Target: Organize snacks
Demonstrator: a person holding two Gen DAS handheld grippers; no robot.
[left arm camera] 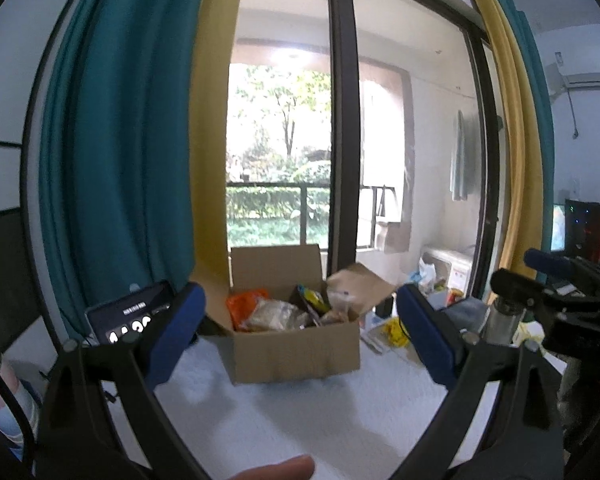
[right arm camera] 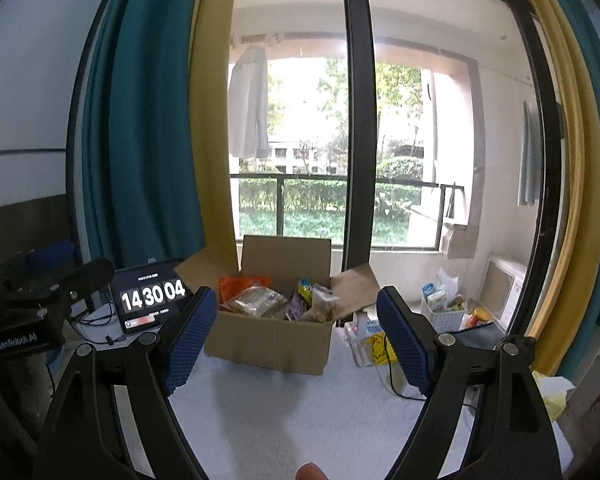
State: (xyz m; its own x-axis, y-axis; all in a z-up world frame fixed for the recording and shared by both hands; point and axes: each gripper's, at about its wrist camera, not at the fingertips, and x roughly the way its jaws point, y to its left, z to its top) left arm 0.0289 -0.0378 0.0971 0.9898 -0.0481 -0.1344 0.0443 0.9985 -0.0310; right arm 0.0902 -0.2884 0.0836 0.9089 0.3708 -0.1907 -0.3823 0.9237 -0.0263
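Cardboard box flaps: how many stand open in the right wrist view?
3 flaps on the cardboard box: the left flap splayed outward, the back flap upright, the right flap angled outward. A front flap may be folded out of sight.

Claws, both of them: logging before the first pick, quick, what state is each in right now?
Left claw: open, holding nothing, short of the cardboard box.
Right claw: open, holding nothing, also short of the box.

Both wrist views face window, share cardboard box (left arm camera: 296,344) midway.
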